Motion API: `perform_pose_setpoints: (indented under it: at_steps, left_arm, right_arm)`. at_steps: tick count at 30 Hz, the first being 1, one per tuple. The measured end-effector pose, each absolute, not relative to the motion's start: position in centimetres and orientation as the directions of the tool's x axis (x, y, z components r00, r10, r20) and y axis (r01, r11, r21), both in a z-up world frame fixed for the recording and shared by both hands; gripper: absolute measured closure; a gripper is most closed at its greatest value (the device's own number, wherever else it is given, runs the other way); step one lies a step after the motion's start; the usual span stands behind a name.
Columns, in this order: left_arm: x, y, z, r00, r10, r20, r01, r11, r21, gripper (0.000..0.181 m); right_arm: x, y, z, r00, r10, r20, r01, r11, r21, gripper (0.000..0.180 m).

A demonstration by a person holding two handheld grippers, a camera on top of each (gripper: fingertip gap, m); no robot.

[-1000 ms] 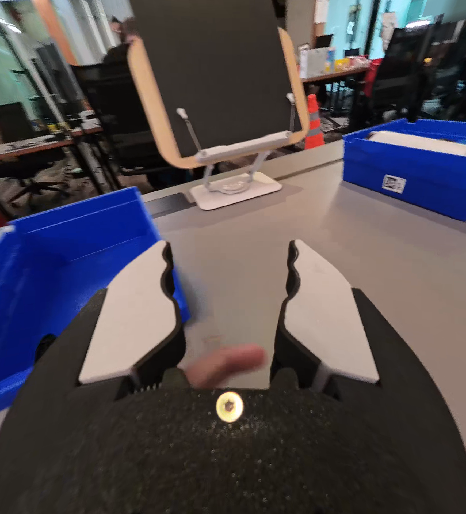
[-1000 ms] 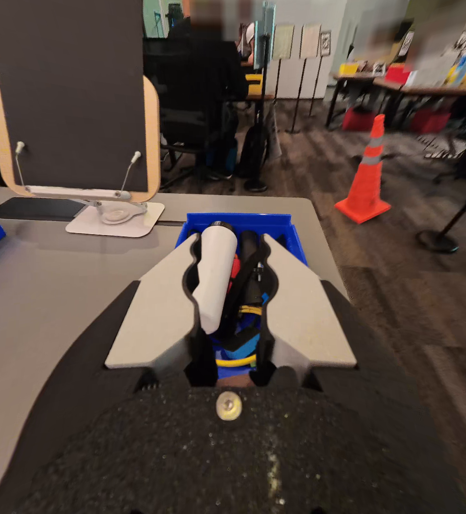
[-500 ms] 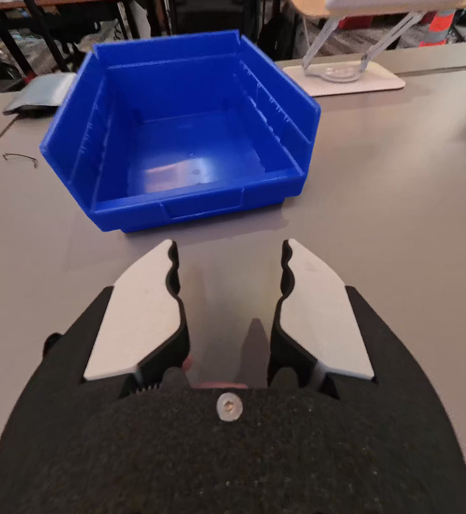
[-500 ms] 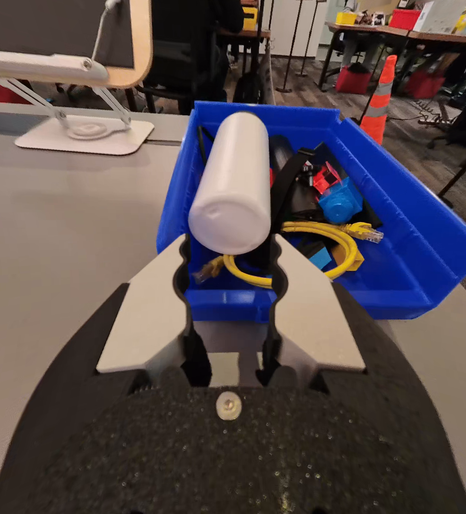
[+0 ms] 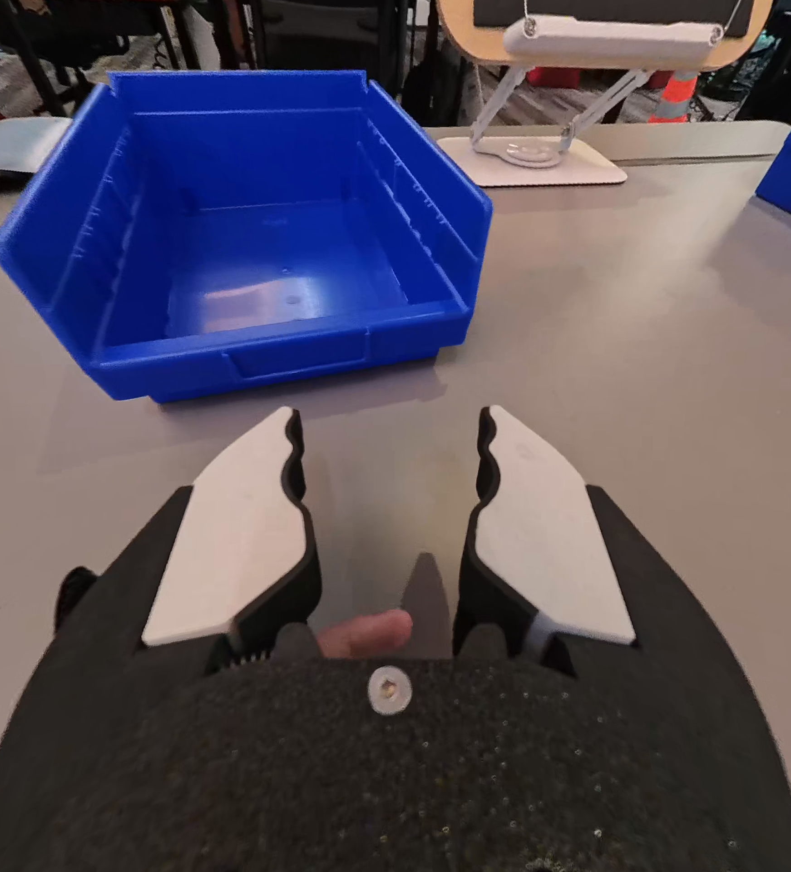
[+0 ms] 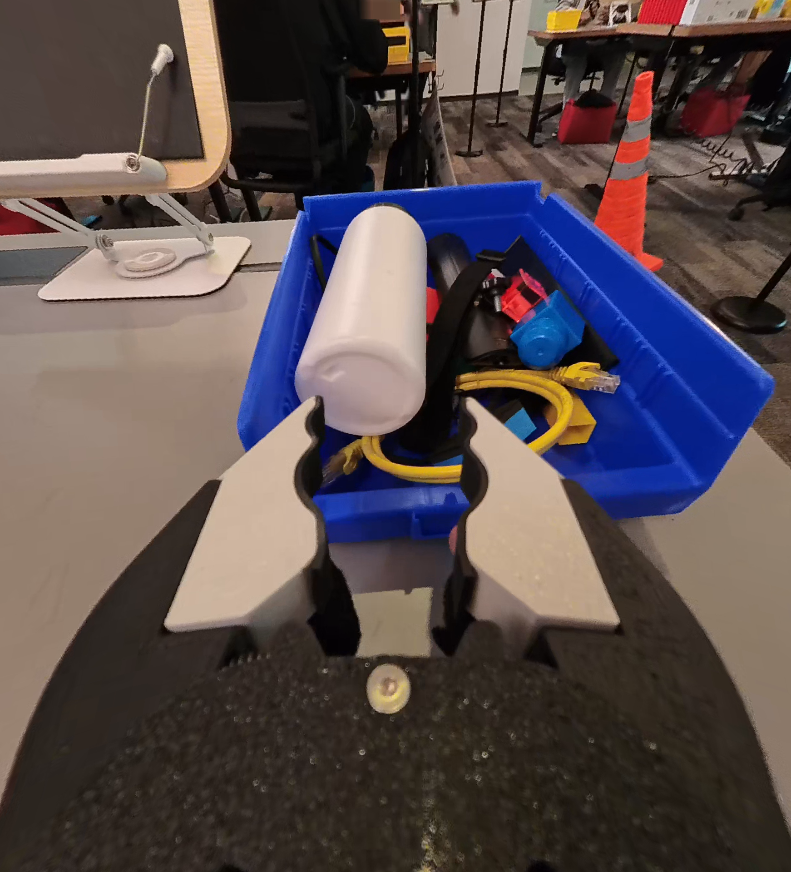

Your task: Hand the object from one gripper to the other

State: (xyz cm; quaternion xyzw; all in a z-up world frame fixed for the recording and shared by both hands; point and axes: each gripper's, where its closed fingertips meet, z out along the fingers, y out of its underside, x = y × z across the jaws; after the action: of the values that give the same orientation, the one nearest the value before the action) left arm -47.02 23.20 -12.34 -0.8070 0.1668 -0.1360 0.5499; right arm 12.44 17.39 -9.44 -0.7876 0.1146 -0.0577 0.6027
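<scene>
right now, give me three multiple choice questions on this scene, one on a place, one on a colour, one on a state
1. Where does the white bottle lie?
A. in the right bin
B. on the bare table
C. in the left bin

2. What colour is the coiled cable?
A. green
B. yellow
C. white

3. How is the left gripper?
A. shut on the bottle
B. shut on nothing
C. open

A: the bottle rests on the clutter inside that bin.
B: the coil is yellow.
C: bare table shows between its fingers.
</scene>
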Motion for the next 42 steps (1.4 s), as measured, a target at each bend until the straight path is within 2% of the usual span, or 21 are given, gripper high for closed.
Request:
perform_pose_setpoints:
  at_steps: [7, 10, 13, 20, 23, 25, 28, 31, 34, 37, 42]
  left_arm:
    - [-46.1, 22.7, -13.1, 0.896, -0.442, 0.039, -0.151, -0.386, -0.91, 0.111]
    - [-45.9, 22.5, -13.0, 0.893, -0.448, 0.025, -0.162, -0.375, -0.913, 0.113]
    - [-45.5, 22.4, -12.7, 0.887, -0.462, -0.004, -0.183, -0.344, -0.921, 0.116]
    - [-43.1, 23.1, -12.9, 0.863, -0.499, -0.072, -0.259, -0.317, -0.912, 0.112]
    - [-41.5, 23.7, -13.0, 0.84, -0.536, -0.082, -0.283, -0.303, -0.91, 0.11]
    - [-40.5, 23.8, -12.9, 0.821, -0.562, -0.104, -0.308, -0.282, -0.909, 0.11]
    - [-38.9, 23.5, -12.6, 0.793, -0.596, -0.129, -0.33, -0.241, -0.913, 0.11]
    - [-34.8, 21.9, -12.1, 0.738, -0.672, -0.063, -0.293, -0.234, -0.927, 0.11]
    - [-28.2, 19.0, -11.8, 0.62, -0.784, 0.029, -0.313, -0.281, -0.907, 0.11]
    - [-20.7, 16.7, -10.2, 0.514, -0.853, 0.092, -0.298, -0.278, -0.913, 0.114]
    - [-8.6, 16.6, -9.2, 0.483, -0.873, -0.059, -0.355, -0.134, -0.925, 0.122]
  right_arm:
    - [12.1, 17.4, -8.8, 0.972, -0.226, -0.065, -0.117, -0.225, -0.967, 0.123]
    - [8.9, 17.6, -8.7, 0.992, -0.066, -0.106, -0.12, -0.261, -0.958, 0.13]
    - [6.7, 17.5, -8.2, 0.996, -0.002, -0.091, -0.089, -0.266, -0.96, 0.132]
    - [4.3, 19.1, -11.1, 0.998, -0.033, -0.044, -0.054, -0.406, -0.912, 0.127]
    - [3.7, 19.9, -11.6, 0.996, -0.07, 0.051, 0.015, -0.44, -0.898, 0.126]
    - [2.5, 19.8, -11.6, 0.997, -0.065, 0.028, -0.003, -0.437, -0.899, 0.126]
    - [-0.3, 18.9, -11.4, 0.999, 0.032, 0.003, 0.016, -0.425, -0.905, 0.128]
    - [-1.3, 17.1, -9.1, 0.998, 0.057, 0.0, 0.02, -0.347, -0.938, 0.131]
    - [1.8, 14.8, -6.4, 1.0, -0.028, 0.009, 0.001, -0.275, -0.962, 0.131]
    - [8.3, 12.6, -5.8, 0.98, -0.183, -0.077, -0.119, -0.228, -0.966, 0.132]
    - [16.9, 10.6, -9.1, 0.913, -0.381, -0.145, -0.249, -0.24, -0.938, 0.133]
